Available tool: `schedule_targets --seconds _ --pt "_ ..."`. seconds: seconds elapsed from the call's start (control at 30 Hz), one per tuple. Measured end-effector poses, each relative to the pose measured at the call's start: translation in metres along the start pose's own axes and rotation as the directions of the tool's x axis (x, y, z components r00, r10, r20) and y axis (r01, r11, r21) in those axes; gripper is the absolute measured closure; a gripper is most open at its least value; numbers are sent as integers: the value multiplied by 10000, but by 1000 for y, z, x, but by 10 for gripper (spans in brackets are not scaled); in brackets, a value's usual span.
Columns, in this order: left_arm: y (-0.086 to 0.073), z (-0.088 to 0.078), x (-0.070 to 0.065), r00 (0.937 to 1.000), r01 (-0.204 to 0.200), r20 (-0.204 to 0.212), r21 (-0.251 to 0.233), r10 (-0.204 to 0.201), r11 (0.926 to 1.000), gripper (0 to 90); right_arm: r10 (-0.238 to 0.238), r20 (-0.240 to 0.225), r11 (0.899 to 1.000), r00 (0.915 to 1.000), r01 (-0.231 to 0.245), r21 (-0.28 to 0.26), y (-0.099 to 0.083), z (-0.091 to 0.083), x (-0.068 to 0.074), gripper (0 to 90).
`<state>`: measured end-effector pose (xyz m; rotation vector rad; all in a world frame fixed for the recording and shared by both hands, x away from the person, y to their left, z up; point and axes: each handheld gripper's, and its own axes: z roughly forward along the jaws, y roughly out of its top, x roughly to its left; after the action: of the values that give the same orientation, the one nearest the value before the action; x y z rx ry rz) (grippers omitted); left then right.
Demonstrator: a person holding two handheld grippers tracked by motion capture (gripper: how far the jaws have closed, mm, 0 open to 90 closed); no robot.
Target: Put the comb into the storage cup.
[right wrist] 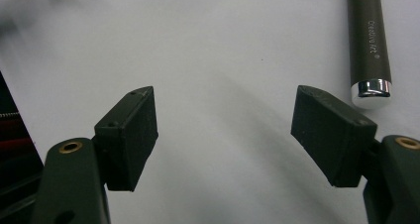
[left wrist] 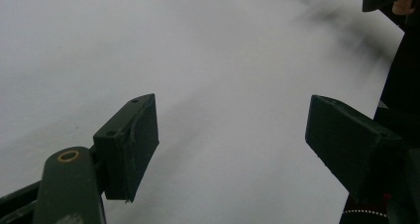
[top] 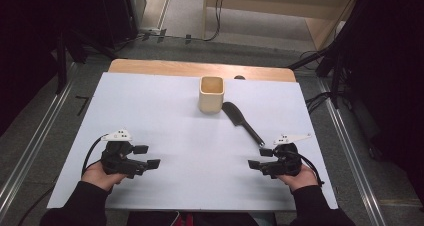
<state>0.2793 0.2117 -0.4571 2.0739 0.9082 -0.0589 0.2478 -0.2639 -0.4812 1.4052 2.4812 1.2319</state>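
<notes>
Item 1. Right claw (top: 261, 157), black, two-jawed, hand-held, at the near right of the white-covered worktop (top: 165, 121). Jaws stand wide apart; nothing is held or touched between them, and bare white surface is seen in the gap in the right gripper view. The claw is pointed toward the worktop's middle, at about 9 o'clock in the high view.

Item 2. Left claw (top: 150, 156), same make, at the near left. Jaws likewise spread wide and empty, over bare worktop; it is pointed toward 3 o'clock, facing its partner, and lies well apart from every item below.

Item 3. Dark spatula with long round handle and flat black blade (top: 243, 122). It is laid flat on the worktop, long axis running from about 5 o'clock (handle end) to 11 o'clock (blade). The handle's chrome-capped butt (right wrist: 371, 87) is found just beside the right claw, at about 12 o'clock from it in the high view, apart from the jaws and outside the gap. The right hand is judged far the nearer; a short shift toward the butt, with the jaws set across the handle, is what a grasp would call for.

Item 4. Cream square-mouthed cup (top: 211, 94), upright, at centre far. The spatula's blade tip lies just beside its right wall; contact cannot be told.
</notes>
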Motion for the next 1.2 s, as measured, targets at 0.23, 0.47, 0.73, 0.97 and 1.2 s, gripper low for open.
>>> schedule_targets --seconds 0.23,0.47,0.73,0.97,1.2 --pt "1 3 2 10000 86 -4 32 -86 10000 212 72 -78 10000 9999 -72 32 2 3 -3 243" --pt "2 6 5 9999 143 17 94 -143 9999 212 164 -38 9998 9999 -164 -67 6 1 -7 243" --pt "3 7 6 9999 115 73 93 -116 9999 212 104 158 9994 9998 -99 -331 14 -3 -10 243" --pt "4 7 8 9999 128 84 62 -128 9999 212 190 451 9980 9988 -162 -614 25 -10 -17 243" --pt "1 5 9 9998 172 44 66 -172 9998 211 247 683 9966 9974 -192 -802 34 -13 -25 243"
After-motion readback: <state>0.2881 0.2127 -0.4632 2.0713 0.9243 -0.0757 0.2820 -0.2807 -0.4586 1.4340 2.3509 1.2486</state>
